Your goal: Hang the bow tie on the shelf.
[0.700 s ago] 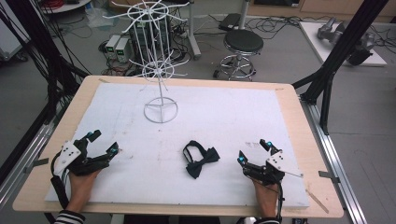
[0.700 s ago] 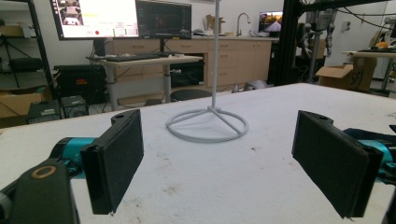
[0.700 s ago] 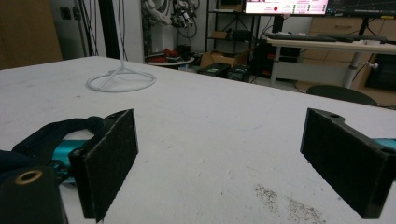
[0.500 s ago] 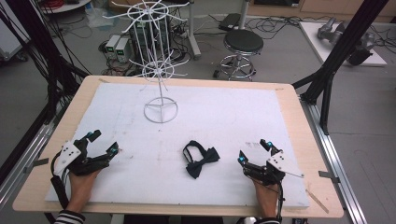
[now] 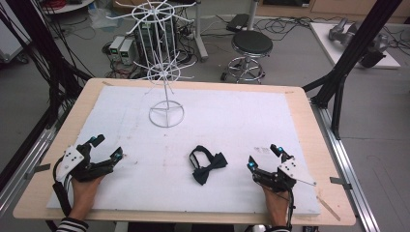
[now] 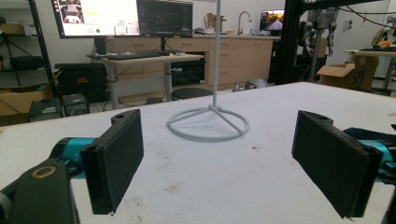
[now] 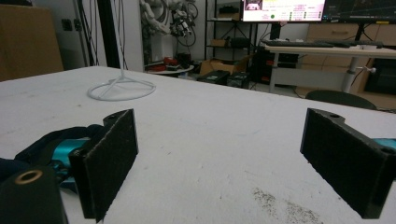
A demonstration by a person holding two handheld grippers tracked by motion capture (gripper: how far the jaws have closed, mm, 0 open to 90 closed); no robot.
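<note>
A black bow tie (image 5: pixel 207 165) with its strap looped lies on the white mat near the front middle. A white wire rack (image 5: pixel 165 72) stands at the back, its ring base (image 6: pixel 208 124) ahead of my left gripper and its ring base (image 7: pixel 122 88) far left of my right. My left gripper (image 5: pixel 107 147) rests open at the front left, jaws wide with nothing between them (image 6: pixel 219 168). My right gripper (image 5: pixel 263 156) rests open at the front right, jaws wide and empty (image 7: pixel 224 163). The bow tie's strap (image 7: pixel 44 140) shows behind the right gripper's left jaw.
The white mat (image 5: pixel 241 121) covers a wooden table (image 5: pixel 309 125). Beyond the table stand a black stool (image 5: pixel 251 46), black frame posts (image 5: pixel 348 63) and cables on the floor. Desks with monitors (image 6: pixel 121 16) line the room's far side.
</note>
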